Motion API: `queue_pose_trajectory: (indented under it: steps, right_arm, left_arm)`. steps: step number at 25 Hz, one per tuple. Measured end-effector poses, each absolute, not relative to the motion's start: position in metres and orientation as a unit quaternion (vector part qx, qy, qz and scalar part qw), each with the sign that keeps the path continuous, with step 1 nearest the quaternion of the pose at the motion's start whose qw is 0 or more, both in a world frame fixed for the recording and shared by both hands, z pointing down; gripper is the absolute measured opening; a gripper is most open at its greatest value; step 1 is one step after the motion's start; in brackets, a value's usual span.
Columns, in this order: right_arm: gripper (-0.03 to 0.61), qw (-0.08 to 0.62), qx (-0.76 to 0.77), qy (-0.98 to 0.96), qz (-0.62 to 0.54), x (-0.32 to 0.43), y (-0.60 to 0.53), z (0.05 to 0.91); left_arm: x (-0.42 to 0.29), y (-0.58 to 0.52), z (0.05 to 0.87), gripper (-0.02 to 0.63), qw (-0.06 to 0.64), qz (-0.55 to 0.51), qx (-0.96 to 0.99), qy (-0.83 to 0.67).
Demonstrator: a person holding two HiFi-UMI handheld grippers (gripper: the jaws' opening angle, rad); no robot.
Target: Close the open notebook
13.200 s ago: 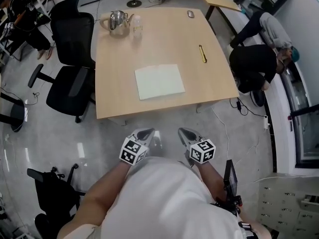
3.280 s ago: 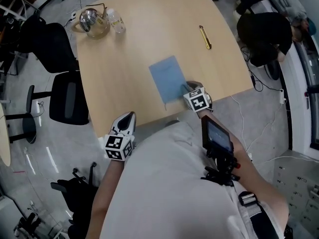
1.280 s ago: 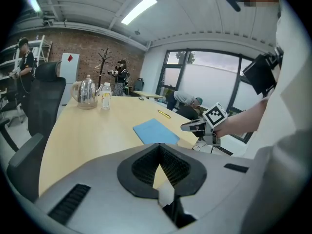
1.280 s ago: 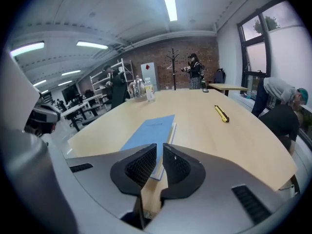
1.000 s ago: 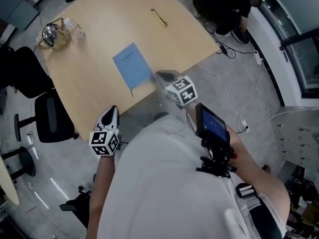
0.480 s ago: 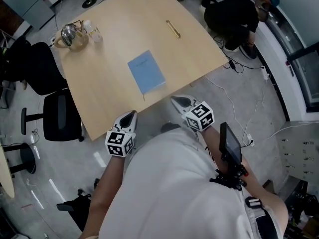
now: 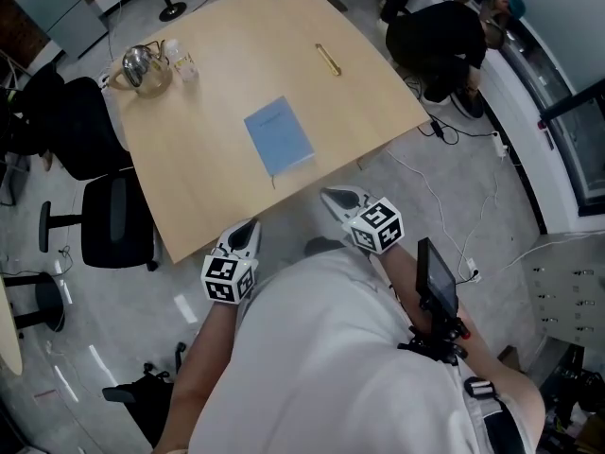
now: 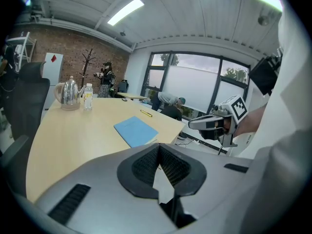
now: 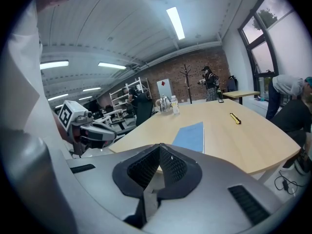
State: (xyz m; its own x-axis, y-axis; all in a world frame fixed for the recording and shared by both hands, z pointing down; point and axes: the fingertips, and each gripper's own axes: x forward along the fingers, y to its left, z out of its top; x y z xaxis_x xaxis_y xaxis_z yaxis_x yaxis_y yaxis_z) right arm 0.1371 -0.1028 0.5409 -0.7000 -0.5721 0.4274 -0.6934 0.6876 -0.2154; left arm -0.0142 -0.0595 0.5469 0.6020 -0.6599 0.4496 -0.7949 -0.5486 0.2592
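Head view puts the thin blue-covered notebook (image 7: pixel 279 136) flat on the pale wooden table (image 7: pixel 217 55). Its cover is up and no pages show. It sits a little in from the table's near edge, about midway along it. From that I judge the closing itself is finished, and the step in hand is only standing off.

My grey left claw (image 7: pixel 248 227) hangs just outside the table's near edge. My grey right claw (image 7: pixel 333 197) hangs off that same edge, nearer the notebook. Neither touches the table or the notebook.

In the left gripper view my jaws stand together with nothing between them. The right gripper view shows the same: pads met, empty. From both views the notebook lies ahead on the table, well apart from the tips.

The next move, as I reckon it, asks for little: hold both claws off the table. If the cover should spring up, I would lay one closed tip on it and press down lightly, without sliding the book toward the table's edge.
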Motion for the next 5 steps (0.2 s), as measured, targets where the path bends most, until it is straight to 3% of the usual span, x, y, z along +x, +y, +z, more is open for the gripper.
queue_pose_trajectory:
  steps: [5]
  right_arm:
    - [0.015,0.171,0.348,-0.904,0.181,0.1326,-0.0910,0.5426]
  left_arm:
    - [-0.0156,-0.0479,0.5494,0.005,0.225,0.151,0.868,-0.417]
